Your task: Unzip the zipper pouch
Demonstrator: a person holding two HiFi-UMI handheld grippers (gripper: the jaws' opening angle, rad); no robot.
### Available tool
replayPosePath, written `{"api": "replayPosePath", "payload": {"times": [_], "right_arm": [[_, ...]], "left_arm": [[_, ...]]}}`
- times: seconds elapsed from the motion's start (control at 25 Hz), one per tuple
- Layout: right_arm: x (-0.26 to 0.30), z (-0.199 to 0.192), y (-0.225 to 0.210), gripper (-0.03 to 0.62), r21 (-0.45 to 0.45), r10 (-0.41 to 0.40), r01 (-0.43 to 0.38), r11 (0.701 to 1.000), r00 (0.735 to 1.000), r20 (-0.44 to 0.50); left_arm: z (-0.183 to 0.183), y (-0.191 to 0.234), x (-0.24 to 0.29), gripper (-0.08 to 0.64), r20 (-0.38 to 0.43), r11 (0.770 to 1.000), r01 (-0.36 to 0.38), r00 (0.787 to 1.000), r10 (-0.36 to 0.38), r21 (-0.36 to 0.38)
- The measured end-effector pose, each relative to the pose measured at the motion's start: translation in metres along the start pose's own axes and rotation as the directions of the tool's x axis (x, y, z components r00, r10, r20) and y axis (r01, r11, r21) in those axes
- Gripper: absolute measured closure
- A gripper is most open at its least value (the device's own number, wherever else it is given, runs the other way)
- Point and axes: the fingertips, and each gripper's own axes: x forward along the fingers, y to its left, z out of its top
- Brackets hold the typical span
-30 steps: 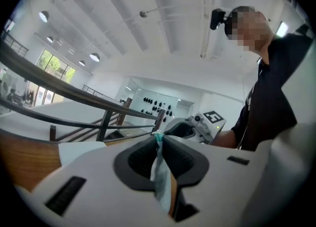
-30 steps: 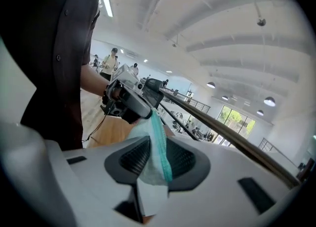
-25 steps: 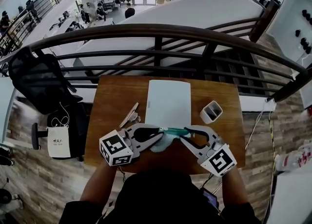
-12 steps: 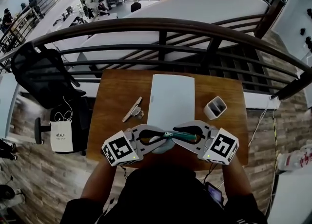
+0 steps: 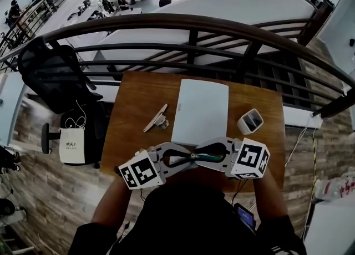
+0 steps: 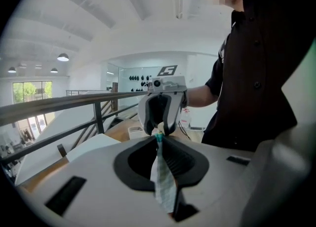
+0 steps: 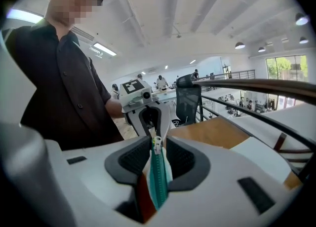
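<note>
Above the wooden table [image 5: 138, 98], in the head view, you are holding the zipper pouch [image 5: 206, 157] between left gripper [image 5: 191, 159] and right gripper [image 5: 198, 156]. In the left gripper view, its jaws are pinching the pouch's cloth edge. In the right gripper view, its jaws are clamping the teal zipper end.

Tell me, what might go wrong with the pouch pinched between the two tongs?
1. The left tongs pinch only a thin edge of the pouch; a hard tug might slip it free.
2. The right tongs clamp the zipper right by its slider; pulling could stretch the cloth instead of opening it.
3. Both tongs sit near the table's front edge, so a dropped pouch might fall off.
</note>
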Motion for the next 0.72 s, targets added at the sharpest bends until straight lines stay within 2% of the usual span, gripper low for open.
{"api": "replayPosePath", "payload": {"times": [0.2,0.48,0.6,0.72], "right_arm": [[0.007,-0.007,0.002,0.511,-0.007,0.040,-0.041,0.999,0.998,-0.045],[0.015,-0.014,0.006,0.522,0.035,0.109,-0.107,0.994,0.991,-0.080],[0.017,-0.017,0.004,0.531,0.003,0.096,-0.097,0.995,0.991,-0.090],[0.016,-0.014,0.002,0.534,-0.023,0.058,-0.060,0.998,0.996,-0.072]], "left_arm": [[-0.010,-0.002,0.002,0.514,-0.047,1.000,-0.006,0.999,0.007,0.016],[-0.020,-0.005,0.000,0.514,-0.105,0.999,-0.001,0.994,0.007,0.053],[-0.024,-0.003,0.002,0.514,-0.109,0.999,0.001,0.994,0.003,0.041],[-0.021,-0.001,0.001,0.514,-0.060,1.000,-0.001,0.998,0.001,-0.013]]}}
